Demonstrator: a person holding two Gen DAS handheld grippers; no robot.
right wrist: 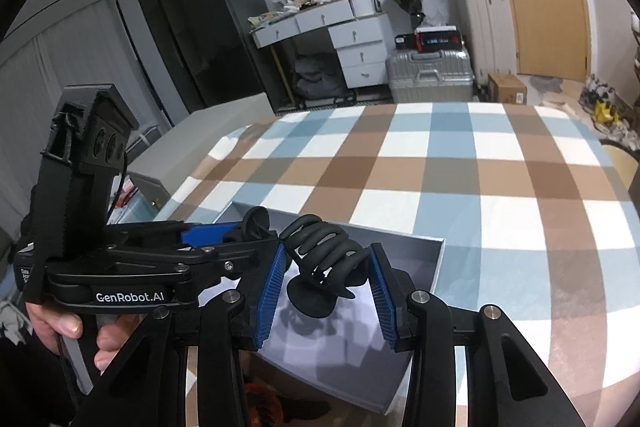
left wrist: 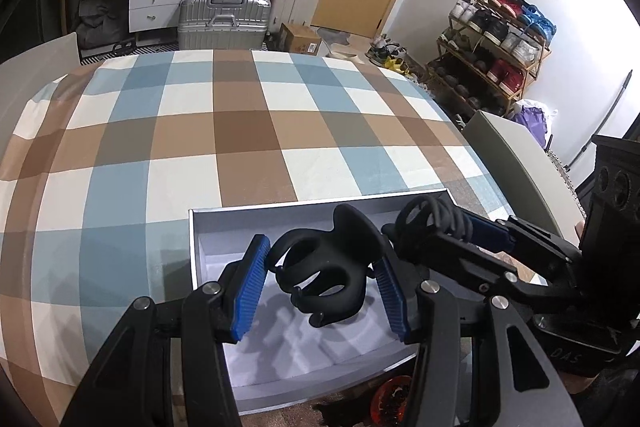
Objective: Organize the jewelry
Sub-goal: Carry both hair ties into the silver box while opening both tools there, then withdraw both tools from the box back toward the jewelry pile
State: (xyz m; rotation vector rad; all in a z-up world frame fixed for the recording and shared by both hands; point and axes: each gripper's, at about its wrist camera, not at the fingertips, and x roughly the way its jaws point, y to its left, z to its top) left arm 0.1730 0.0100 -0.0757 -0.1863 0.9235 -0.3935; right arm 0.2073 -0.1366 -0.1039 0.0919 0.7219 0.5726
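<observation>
Over box, both hand-held grippers grip clips.

Box near rim hidden behind left gripper linkage; floor partly covered by black hair claw. Red-orange item at tablecloth's near edge, cut by bottom frame edge, blurred, unidentifiable. Second claw masks box interior.

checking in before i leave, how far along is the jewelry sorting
Early, by the look of it. Nothing visibly rests in the open gray box yet; its pale lining looks bare where visible. In hand: the left tongs grip one black claw clip and the right tongs grip another black clip, both held above the box. Left: setting both down inside it. A reddish item lies near the box's front edge.
</observation>
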